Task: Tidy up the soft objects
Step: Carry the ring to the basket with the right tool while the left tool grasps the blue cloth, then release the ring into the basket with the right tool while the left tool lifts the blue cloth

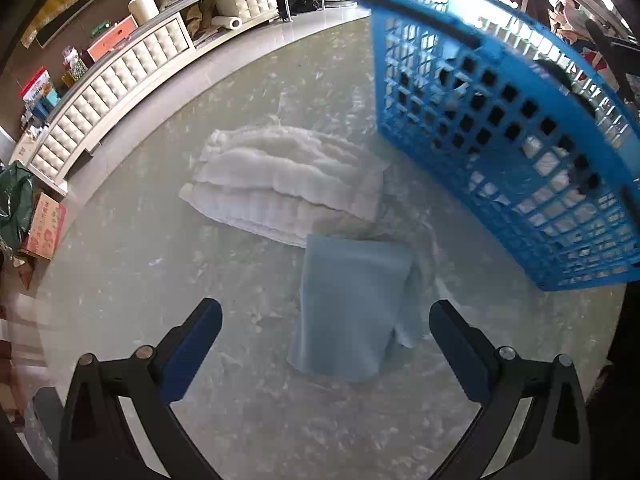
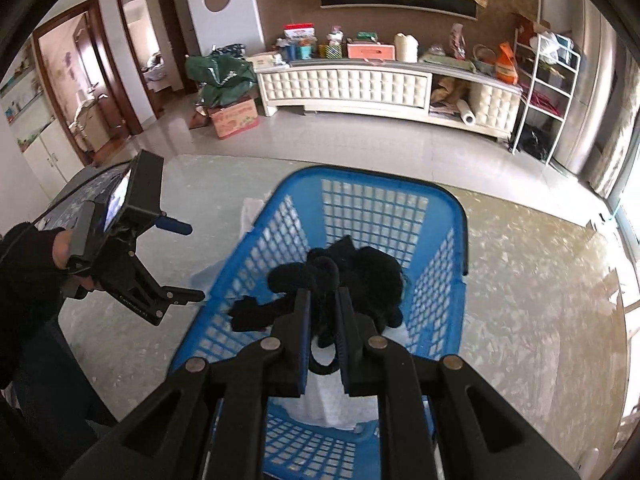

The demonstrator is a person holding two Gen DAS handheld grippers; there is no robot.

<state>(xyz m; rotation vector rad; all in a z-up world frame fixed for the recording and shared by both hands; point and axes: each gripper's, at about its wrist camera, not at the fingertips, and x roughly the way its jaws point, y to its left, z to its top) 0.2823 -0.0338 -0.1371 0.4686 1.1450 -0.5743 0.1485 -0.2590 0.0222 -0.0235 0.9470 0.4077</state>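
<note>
The right tongs [image 2: 323, 312] are clamped on a black fuzzy cloth [image 2: 360, 276] hanging inside the blue basket [image 2: 384, 188], above a white cloth [image 2: 328, 404] on its floor. It looks light and limp, likely to sag and snag the lattice, so a pinch at a bunched fold suits it. The left tongs [image 1: 326, 320] stand apart, empty, over a pale blue cloth [image 1: 344, 304] lying flat on the surface [image 1: 132, 280] just left of the basket, with a white quilted cloth [image 1: 280, 176] beyond; a raised edge is probably the best hold.

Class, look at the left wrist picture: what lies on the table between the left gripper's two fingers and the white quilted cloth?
The folded light blue cloth lies there, ahead of the left gripper, its far edge overlapping the white quilted cloth.
</note>
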